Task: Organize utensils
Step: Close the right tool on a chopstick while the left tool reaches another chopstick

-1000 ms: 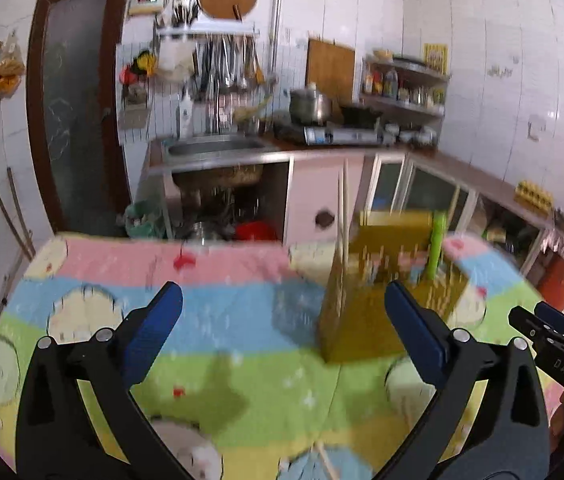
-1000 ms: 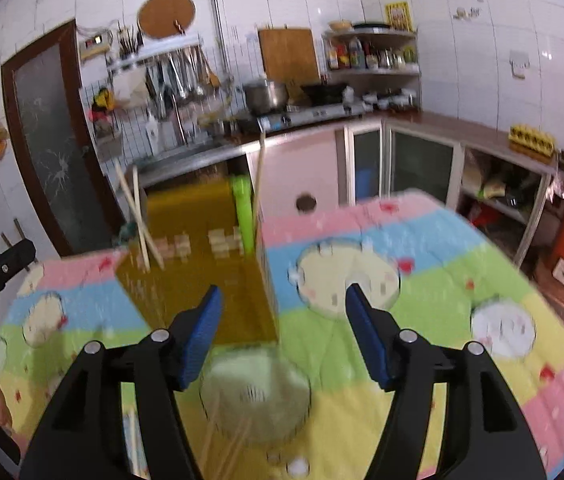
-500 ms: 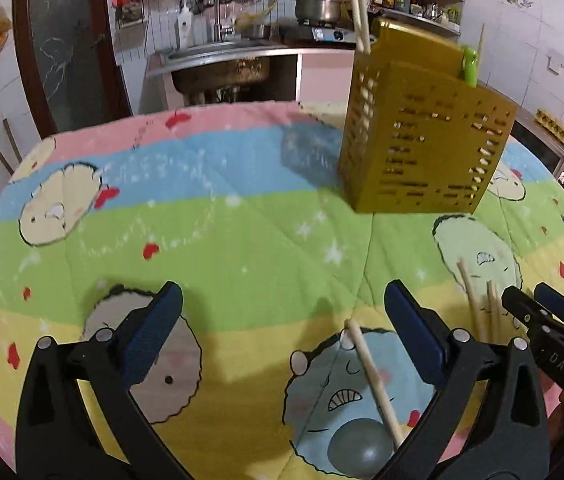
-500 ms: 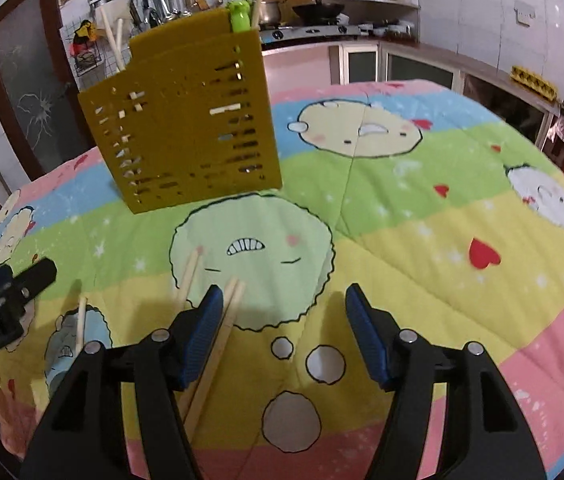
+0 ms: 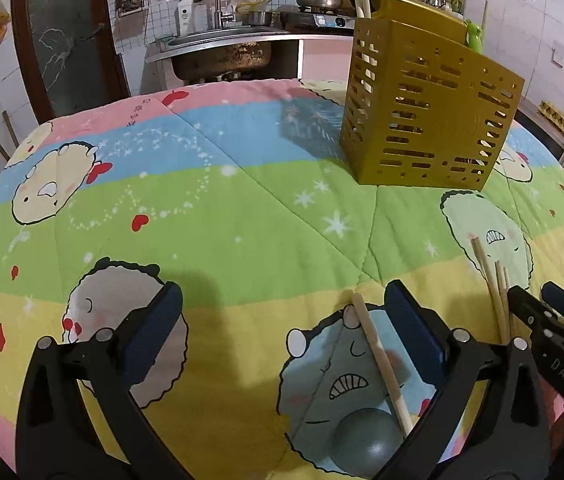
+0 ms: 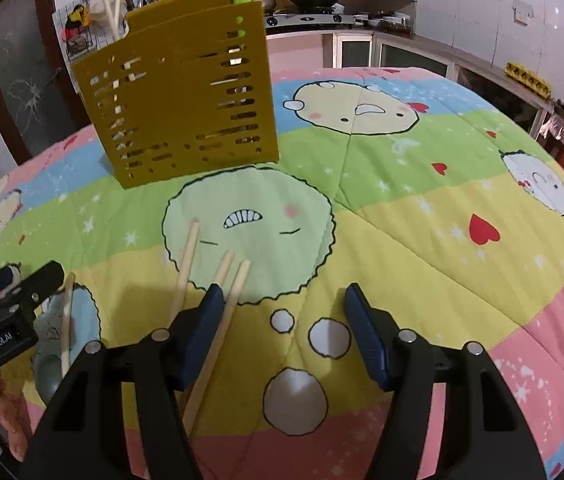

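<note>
Both grippers hang low with fingers spread, grasping nothing: left gripper beside one chopstick, right gripper over three chopsticks on the worktop, probably bound for the yellow holder behind.

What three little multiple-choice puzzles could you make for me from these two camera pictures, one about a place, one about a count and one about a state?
1. Where does the slotted mustard-yellow plastic utensil holder stand?
A. on the striped cartoon quilt
B. in a sink
C. on a shelf

2. How many loose wooden chopsticks lie on the quilt in the right wrist view?
A. one
B. four
C. seven

3. How is the right gripper?
A. shut on a chopstick
B. open, holding nothing
C. shut on a spoon

Answers: 1 A, the holder's base rests on the quilt. 2 B, three lie together and one lies farther left. 3 B, its blue pads stand apart, with bare quilt between them.
</note>
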{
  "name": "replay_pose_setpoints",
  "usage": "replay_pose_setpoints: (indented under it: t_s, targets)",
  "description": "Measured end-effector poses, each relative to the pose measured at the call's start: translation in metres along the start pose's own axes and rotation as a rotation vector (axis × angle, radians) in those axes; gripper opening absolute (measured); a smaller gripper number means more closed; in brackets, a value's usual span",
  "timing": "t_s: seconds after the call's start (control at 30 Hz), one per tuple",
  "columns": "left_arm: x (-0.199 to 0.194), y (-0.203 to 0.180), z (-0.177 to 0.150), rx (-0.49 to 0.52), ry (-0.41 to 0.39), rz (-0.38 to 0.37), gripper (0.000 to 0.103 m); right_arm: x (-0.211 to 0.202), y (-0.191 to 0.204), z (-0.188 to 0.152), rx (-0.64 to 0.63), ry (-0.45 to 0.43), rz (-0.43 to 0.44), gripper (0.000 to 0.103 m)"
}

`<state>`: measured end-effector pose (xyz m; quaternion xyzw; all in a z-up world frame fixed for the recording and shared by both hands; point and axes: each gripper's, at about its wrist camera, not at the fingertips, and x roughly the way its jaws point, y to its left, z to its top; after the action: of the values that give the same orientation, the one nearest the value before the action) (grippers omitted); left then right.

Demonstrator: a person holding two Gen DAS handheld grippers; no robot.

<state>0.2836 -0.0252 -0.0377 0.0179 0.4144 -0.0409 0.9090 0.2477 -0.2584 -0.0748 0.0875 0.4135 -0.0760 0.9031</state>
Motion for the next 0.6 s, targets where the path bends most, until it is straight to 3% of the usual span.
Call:
replay_pose_setpoints:
  t_s: [0.13, 0.27, 0.47, 0.6]
  targets:
    - [0.000, -0.001, -0.001, 0.006, 0.002, 0.003, 0.098, 0.003, 0.010, -0.001, -0.033, 0.016, -0.033, 0.060]
    - [0.002, -0.001, -0.002, 0.000, 0.019, -0.009, 0.096, 0.006, 0.015, 0.002, -0.047, 0.030, -0.034, 0.045]
    - [0.007, -0.014, -0.006, 0.025, 0.077, -0.047, 0.072, 0.010, 0.016, 0.008, -0.064, 0.030, 0.025, 0.016]
    - [0.009, -0.023, -0.006, 0.035, 0.092, -0.040, 0.056, 0.012, 0.011, 0.015, -0.063, 0.033, 0.059, 0.008]
